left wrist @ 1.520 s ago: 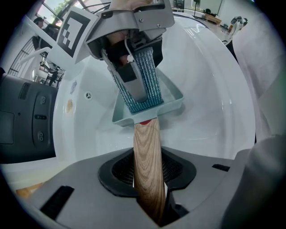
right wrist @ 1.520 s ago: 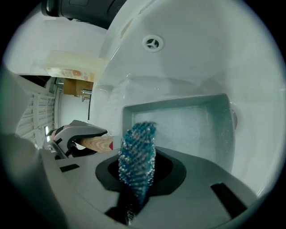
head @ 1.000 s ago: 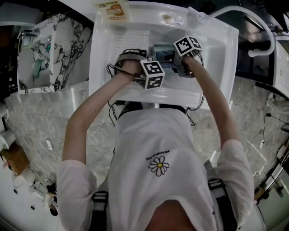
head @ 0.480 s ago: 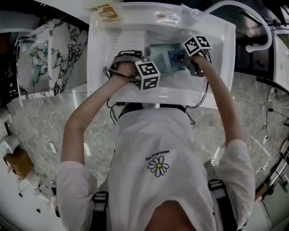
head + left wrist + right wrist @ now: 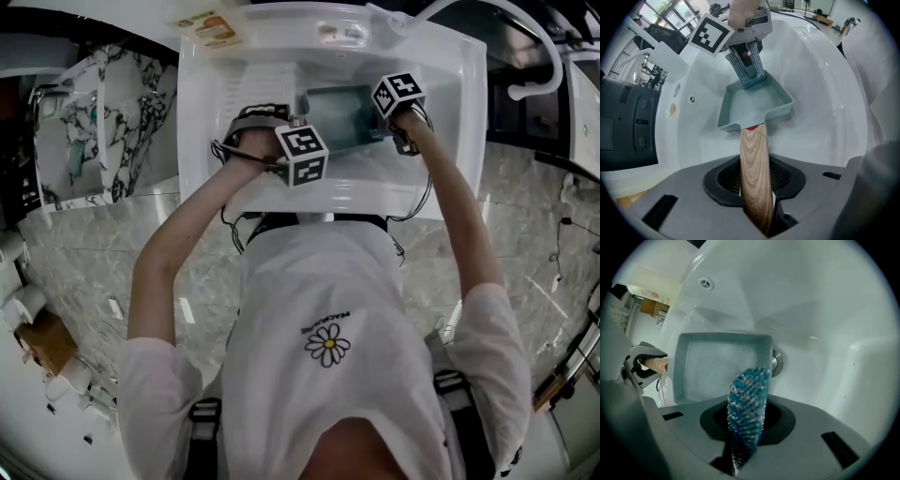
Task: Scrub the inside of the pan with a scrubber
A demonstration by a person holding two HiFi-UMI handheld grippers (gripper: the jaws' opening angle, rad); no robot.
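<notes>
At the left, the left gripper (image 5: 757, 204) is clamped on the wooden handle (image 5: 753, 159) of a square, pale grey-green pan (image 5: 740, 110). Its jaws are pressed on both sides of the handle's near end, which rises out of the pan toward them. The pan lies down in the white sink (image 5: 820, 84), open side up. The drain (image 5: 775, 363) shows just past one of its edges in the right gripper view.

Further right, a blue-and-white mesh scrubber (image 5: 748, 75) reaches down into the pan. Its lower end sits at the far side of the pan's inside, opposite the handle and close against the far wall. It looks to be touching the floor there, though the contact itself cannot be confirmed. The right gripper (image 5: 743, 441) has its jaws closed on the scrubber's upper end, so the pad sticks out well beyond them and points steeply down.

The scrubbing step looks to be in hand, with the pan braced and the pad at its inner surface. The next move likely calls for pressing the pad firmly on the floor and rubbing it across toward the handle side and into the corners. Meanwhile the left gripper should hold the handle firm so that the pan does not slide on the slick basin.
</notes>
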